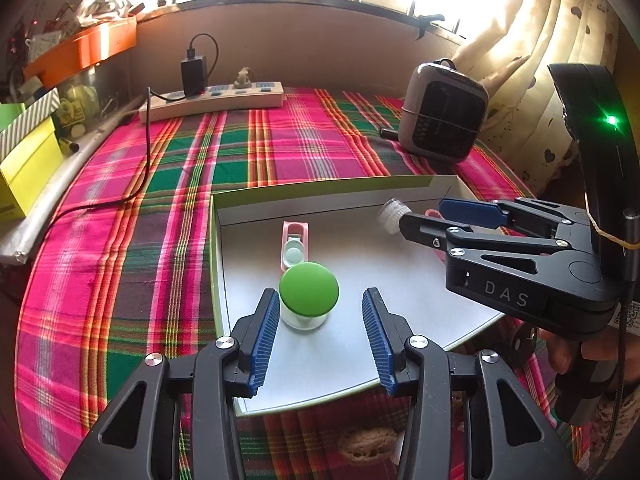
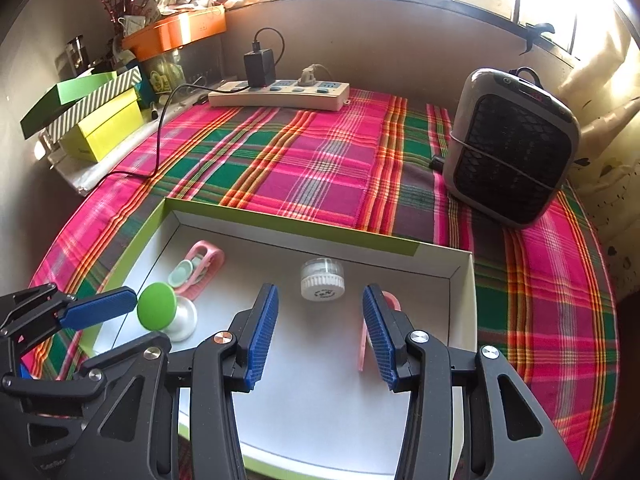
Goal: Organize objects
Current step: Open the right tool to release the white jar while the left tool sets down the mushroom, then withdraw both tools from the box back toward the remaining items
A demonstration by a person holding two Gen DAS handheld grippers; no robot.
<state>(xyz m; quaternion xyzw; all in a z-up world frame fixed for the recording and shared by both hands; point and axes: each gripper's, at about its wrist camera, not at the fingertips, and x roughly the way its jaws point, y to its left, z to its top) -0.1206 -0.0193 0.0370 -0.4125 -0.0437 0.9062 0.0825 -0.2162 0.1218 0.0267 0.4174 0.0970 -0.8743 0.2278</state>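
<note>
My left hand-held gripper (image 1: pixel 320 334) hangs open over the white tray (image 1: pixel 248 204) on the plaid tabletop (image 1: pixel 160 184), the green-lidded jar (image 1: pixel 309 289) standing free just beyond its fingertips. My right hand-held gripper (image 2: pixel 320 330) gapes empty too, the small white-capped jar (image 2: pixel 322 279) lying ahead of it.

You've got a desk under a pink-and-green plaid cloth (image 2: pixel 320 168). Sitting on it: a shallow green-edged box lid (image 2: pixel 288 228) up front, a white power strip (image 2: pixel 280 96) at the back, and a small grey heater (image 2: pixel 516 148) far right.
</note>
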